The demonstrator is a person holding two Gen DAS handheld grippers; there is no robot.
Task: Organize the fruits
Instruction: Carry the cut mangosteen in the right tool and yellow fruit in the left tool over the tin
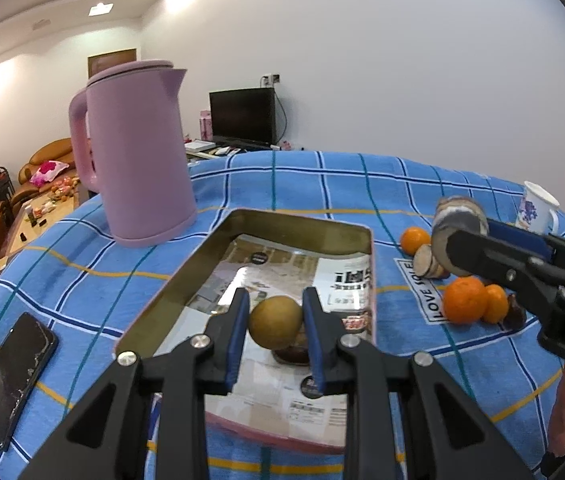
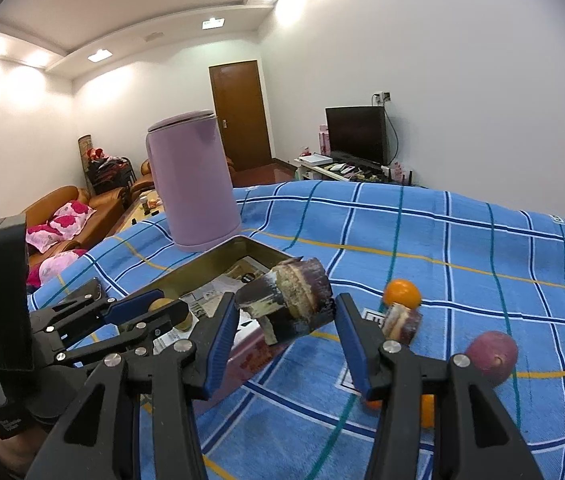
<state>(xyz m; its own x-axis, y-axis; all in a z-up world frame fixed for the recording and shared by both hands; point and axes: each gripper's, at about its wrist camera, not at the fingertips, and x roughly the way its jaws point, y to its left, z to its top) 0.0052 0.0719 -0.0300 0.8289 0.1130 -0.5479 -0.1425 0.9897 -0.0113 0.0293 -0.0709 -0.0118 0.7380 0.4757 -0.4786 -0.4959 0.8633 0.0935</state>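
Purple-skinned sugarcane chunk (image 2: 286, 300) sat clamped in my right tool (image 2: 287, 322), lifted just right of the tin tray (image 1: 302, 224). My left tool (image 1: 275, 330) pinched a pear (image 1: 275, 322) over the tray. Best carried level, cleared the rim, then lowered.

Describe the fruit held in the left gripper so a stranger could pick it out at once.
Find the pink kettle on the blue checked cloth; beside it lies a shallow gold tin tray lined with printed paper. Above the tray, the left gripper is shut on a round pear. It is dull yellow-brown, unlike the bright oranges outside the tray.
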